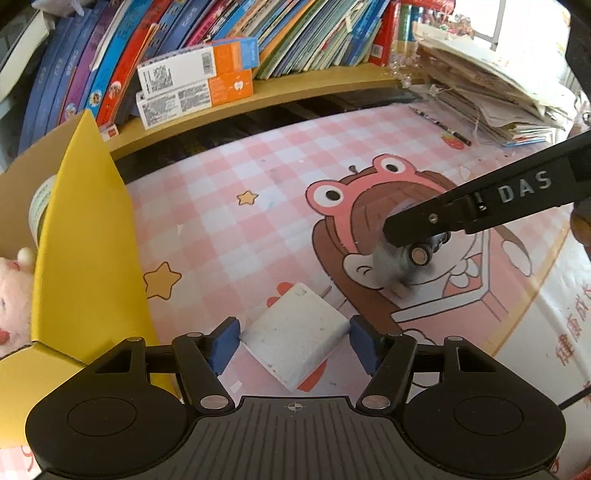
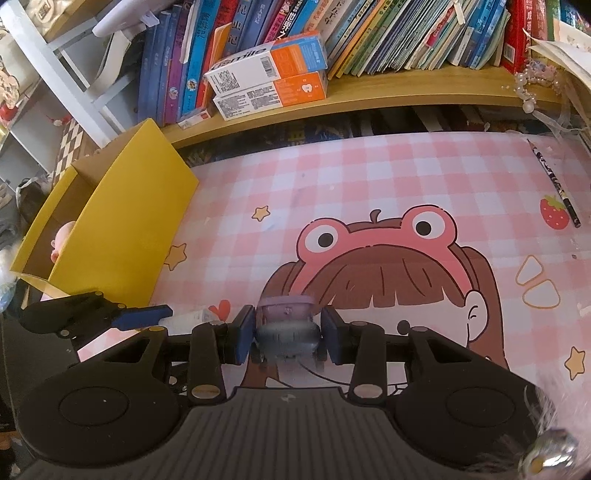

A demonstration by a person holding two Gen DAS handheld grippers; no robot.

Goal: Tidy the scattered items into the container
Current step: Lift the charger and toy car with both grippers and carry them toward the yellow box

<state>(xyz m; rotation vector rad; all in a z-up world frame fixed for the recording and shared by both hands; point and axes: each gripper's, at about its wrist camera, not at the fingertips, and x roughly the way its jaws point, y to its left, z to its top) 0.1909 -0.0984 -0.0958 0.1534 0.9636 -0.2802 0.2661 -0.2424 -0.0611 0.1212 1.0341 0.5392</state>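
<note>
White charger [image 1: 295,334] sits between wide left tongs [image 1: 293,341]; right tongs [image 2: 288,332] pinch toy car [image 2: 286,325].

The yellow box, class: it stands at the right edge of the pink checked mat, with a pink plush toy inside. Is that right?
Not quite. The yellow box stands at the left edge of the pink checked mat, as the right wrist view shows. The pink plush toy is indeed inside it.

— Where am I working?
— At a child's desk at home, I think: my claws hover over a pink checked cartoon desk mat [image 2: 332,177], below a wooden shelf [image 2: 369,96] packed with colourful children's books [image 2: 388,33].
</note>
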